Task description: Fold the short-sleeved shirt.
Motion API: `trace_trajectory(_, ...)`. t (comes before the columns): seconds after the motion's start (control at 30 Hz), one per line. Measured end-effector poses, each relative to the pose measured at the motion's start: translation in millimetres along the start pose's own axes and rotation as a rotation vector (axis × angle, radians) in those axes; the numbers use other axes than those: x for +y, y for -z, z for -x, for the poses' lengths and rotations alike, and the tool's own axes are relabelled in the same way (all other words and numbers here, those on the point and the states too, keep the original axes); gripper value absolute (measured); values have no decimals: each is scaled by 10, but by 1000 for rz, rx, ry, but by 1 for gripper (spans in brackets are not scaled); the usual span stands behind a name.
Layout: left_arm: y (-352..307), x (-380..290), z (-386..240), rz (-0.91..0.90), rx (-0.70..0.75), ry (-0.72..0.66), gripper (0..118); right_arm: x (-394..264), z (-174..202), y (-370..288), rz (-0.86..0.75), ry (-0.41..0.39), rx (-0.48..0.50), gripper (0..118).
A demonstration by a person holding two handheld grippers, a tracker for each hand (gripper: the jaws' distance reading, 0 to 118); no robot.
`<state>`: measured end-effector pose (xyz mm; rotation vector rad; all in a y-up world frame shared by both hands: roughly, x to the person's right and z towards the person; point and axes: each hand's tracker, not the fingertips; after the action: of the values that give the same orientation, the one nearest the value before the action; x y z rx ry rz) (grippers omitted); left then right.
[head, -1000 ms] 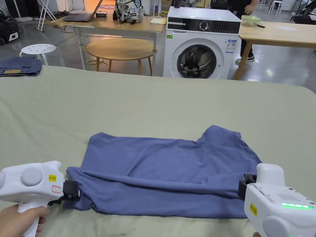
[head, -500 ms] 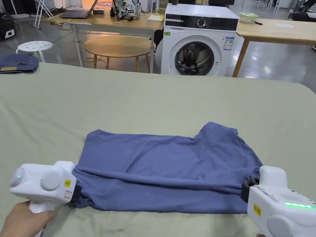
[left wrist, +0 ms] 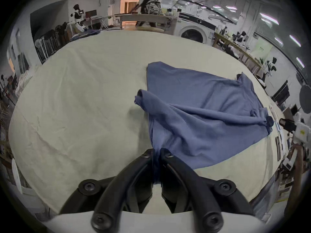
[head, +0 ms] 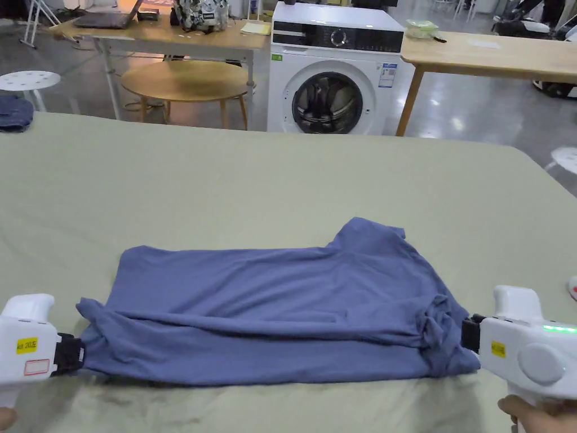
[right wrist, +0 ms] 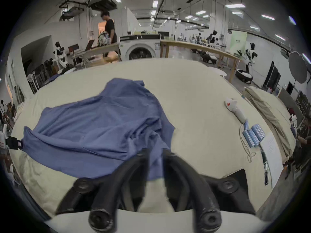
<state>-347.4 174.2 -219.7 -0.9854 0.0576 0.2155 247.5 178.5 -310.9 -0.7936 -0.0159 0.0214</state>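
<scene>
A blue short-sleeved shirt (head: 270,304) lies folded lengthwise on the pale green table (head: 282,180), with one sleeve (head: 369,234) poking up at the far right. My left gripper (head: 76,354) is shut on the shirt's near left corner, with blue cloth pinched between its black jaws in the left gripper view (left wrist: 157,154). My right gripper (head: 467,335) is shut on the bunched near right end of the shirt (right wrist: 101,127), and cloth runs between its jaws in the right gripper view (right wrist: 155,154). The front edge of the shirt is stretched between the two grippers.
Folded jeans (head: 14,113) lie at the table's far left corner. A white handheld device (right wrist: 235,110), blue rolls (right wrist: 254,135) and a paper sheet lie on the table to my right. A washing machine (head: 332,70) and wooden tables stand behind.
Both grippers have moved apart, the left one to the left and the right one to the right, pulling the shirt's near edge taut. The head camera has turned rightward.
</scene>
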Motion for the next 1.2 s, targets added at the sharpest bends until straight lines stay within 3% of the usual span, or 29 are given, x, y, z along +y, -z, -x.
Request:
trace_trajectory(0.1, 43, -8, 28, 6, -9, -18, 2, 1, -116, 211, 84, -22, 7, 63)
trace_trajectory(0.3, 76, -36, 16, 19, -10, -27, 2, -102, -89, 602, 217, -91, 26, 64)
trace_trajectory(0.4, 83, -27, 23, 20, -11, -33, 2, -194, -29, 708, 268, -83, 68, 54)
trace_trajectory(0.47, 89, -19, 36, 20, -13, -36, 2, -248, 59, 617, 227, -121, 34, 45)
trace_trajectory(0.53, 89, -23, 24, 22, -11, -31, 2, -255, 75, 587, 229, -127, 40, 9)
trace_trajectory(0.57, 89, -25, 17, 22, -10, -27, 2, -261, 64, 593, 231, -128, 44, 6)
trace_trajectory(0.7, 86, -23, 21, 15, -11, -31, 2, -275, 92, 505, 229, -150, 52, 5)
trace_trajectory(1.03, -382, 196, 27, -105, -59, -34, 1, 124, -30, -180, 126, -104, 52, 4)
trace_trajectory(1.2, -677, 171, 108, -144, -42, -24, 1, 158, 13, -604, 98, -144, 25, 4)
